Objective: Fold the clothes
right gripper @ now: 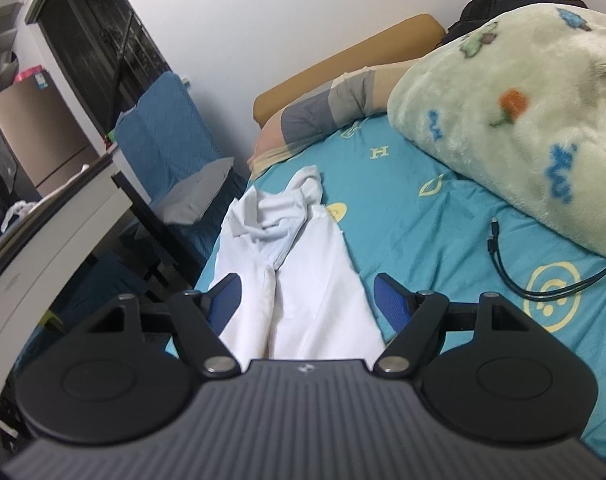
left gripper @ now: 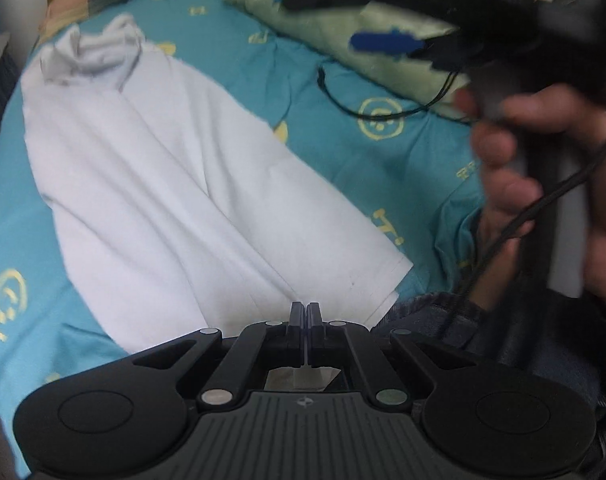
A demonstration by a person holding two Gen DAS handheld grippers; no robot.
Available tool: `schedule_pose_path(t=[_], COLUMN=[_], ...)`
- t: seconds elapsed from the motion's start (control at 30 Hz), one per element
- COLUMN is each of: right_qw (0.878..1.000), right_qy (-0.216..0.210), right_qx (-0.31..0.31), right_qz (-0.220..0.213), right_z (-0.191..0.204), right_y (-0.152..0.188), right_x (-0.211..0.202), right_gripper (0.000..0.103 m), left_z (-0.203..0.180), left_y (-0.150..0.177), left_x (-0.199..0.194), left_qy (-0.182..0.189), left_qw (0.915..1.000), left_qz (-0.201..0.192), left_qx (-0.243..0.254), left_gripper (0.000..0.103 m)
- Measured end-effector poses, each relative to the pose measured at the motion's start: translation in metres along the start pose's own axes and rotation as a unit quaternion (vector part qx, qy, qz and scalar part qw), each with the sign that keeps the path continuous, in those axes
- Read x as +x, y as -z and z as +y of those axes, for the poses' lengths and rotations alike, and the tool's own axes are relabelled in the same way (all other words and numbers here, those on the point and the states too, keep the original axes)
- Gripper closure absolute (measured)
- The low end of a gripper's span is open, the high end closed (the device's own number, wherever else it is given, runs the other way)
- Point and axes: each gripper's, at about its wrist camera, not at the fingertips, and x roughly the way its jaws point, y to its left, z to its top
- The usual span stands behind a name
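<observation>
The black left two-finger gripper (left gripper: pixel 305 312) has its jaws pressed together, fingers parallel and pointing forward. The black right two-finger gripper (right gripper: pixel 307 294) with blue finger pads (right gripper: pixel 389 300) is spread wide. A bare right hand (left gripper: pixel 543 184) grips its handle, blurred.

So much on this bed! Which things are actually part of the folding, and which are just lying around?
Part of the job:
- white cotton garment, spread lengthwise on the teal sheet
- left gripper, shut at its near hem
- right gripper, open above it

Just lying about:
- pale green fleece blanket
- thin black cable
- tan headboard cushion
</observation>
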Motion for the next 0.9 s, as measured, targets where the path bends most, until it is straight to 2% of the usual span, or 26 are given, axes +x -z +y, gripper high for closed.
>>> schedule_pose_path(t=[0.17,0.2,0.27,0.33,0.4,0.5,0.6,0.7,0.8,0.9], right_qw=[1.0,1.0,0.999,0.999,0.999,0.999,0.999,0.997,0.996,0.994], right_qy=[0.011,0.012,0.01,0.01,0.016,0.029,0.049,0.073,0.091,0.107], right_qx=[0.018,0.023,0.035,0.037,0.029,0.02,0.014,0.016,0.021,0.007], right_qz=[0.008,0.01,0.014,0.016,0.017,0.014,0.006,-0.002,-0.006,-0.004], right_z=[-0.015,-0.017,-0.021,-0.022,-0.02,-0.017,-0.017,-0.021,-0.026,-0.027], right_y=[-0.004,-0.004,-0.005,-0.004,-0.003,-0.002,0.001,0.0,-0.001,0.003], right_x=[0.003,0.004,0.005,0.006,0.007,0.009,0.013,0.023,0.038,0.06], right_gripper=[0.027,0.027,0.027,0.027,0.027,0.027,0.027,0.027,0.027,0.027], left_z=[0.027,0.032,0.036,0.038,0.041,0.058,0.091,0.133,0.17,0.198], left_y=[0.014,0.016,0.017,0.017,0.013,-0.006,-0.044,-0.099,-0.159,-0.215], left_x=[0.023,0.023,0.019,0.013,0.006,-0.008,-0.011,-0.001,0.015,0.04], left_qy=[0.015,0.021,0.024,0.025,0.024,0.011,-0.025,-0.094,-0.176,-0.256], left_qw=[0.9981,0.9975,0.9972,0.9971,0.9966,0.9952,0.9896,0.9785,0.9611,0.938], left_qz=[0.024,0.024,0.018,0.009,-0.005,-0.033,-0.072,-0.114,-0.162,-0.205], left_qx=[-0.055,-0.062,-0.068,-0.071,-0.078,-0.092,-0.122,-0.144,-0.139,-0.112], left_gripper=[0.1,0.097,0.087,0.068,0.056,0.045,0.04,0.04,0.039,0.039])
